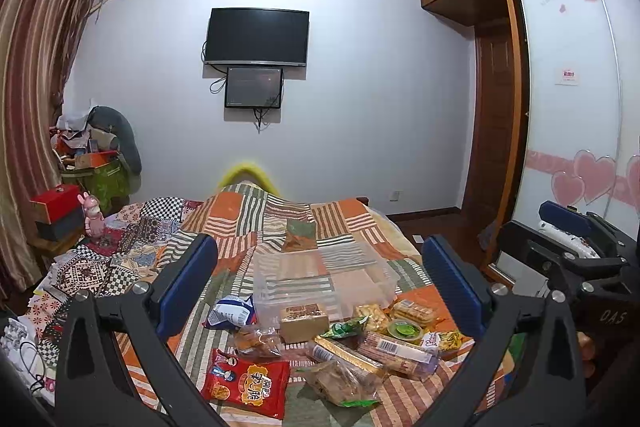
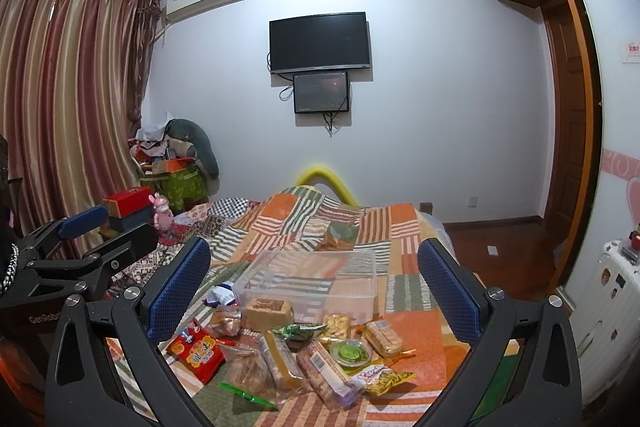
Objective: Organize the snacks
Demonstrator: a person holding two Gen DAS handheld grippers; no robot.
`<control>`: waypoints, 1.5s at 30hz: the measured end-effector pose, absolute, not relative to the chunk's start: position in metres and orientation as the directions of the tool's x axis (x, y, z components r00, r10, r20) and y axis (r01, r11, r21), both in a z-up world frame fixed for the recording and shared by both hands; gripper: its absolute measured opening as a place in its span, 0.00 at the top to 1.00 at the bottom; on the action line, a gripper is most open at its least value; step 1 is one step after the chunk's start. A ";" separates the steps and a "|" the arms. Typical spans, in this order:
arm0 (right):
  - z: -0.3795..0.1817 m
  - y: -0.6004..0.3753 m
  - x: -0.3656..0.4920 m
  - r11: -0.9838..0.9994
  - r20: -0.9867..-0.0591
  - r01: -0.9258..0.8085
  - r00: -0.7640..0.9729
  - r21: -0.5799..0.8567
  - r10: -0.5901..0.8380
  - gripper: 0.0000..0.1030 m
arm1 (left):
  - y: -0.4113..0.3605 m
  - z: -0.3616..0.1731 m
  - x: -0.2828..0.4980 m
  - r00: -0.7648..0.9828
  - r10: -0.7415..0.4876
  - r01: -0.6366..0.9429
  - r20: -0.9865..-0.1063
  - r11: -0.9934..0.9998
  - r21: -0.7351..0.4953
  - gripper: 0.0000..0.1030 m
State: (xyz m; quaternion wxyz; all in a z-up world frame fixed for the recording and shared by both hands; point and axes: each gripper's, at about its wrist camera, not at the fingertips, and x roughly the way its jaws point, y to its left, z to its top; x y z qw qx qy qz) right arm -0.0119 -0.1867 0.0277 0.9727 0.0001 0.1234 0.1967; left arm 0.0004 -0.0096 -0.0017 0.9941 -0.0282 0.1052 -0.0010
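Observation:
A pile of snack packets lies on the patchwork bedspread in front of an empty clear plastic box. Among them are a red packet, a blue-white packet, a tan boxed cake, long biscuit sleeves and a green jelly cup. My left gripper is open and empty above the pile. My right gripper is also open and empty, held beside it; it shows at the right edge of the left wrist view.
The bed fills the middle. A cluttered nightstand with a red box and pink toy stands left by the curtains. A wardrobe and white suitcase stand right. A TV hangs on the far wall.

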 end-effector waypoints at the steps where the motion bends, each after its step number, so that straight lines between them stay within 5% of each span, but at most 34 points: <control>1: 0.028 -0.187 -0.012 0.922 -0.239 -0.383 0.892 0.049 0.384 0.00 | -0.010 -0.002 0.000 0.978 -0.008 -0.004 -0.209 0.998 -0.056 0.00; 29: 0.019 -0.184 -0.003 0.916 -0.271 -0.398 0.877 0.049 0.396 0.03 | 0.002 -0.009 0.008 0.973 -0.008 -0.009 -0.231 0.997 -0.076 0.04; 34: 0.009 -0.187 0.004 0.918 -0.311 -0.393 0.867 0.050 0.388 0.15 | 0.016 -0.026 0.020 0.952 0.002 -0.027 -0.305 0.997 -0.079 0.19; 45: -0.045 -0.220 0.038 0.958 -0.521 -0.286 0.813 0.029 0.259 0.35 | 0.074 -0.092 0.063 0.840 0.064 -0.119 -0.539 0.991 -0.068 0.29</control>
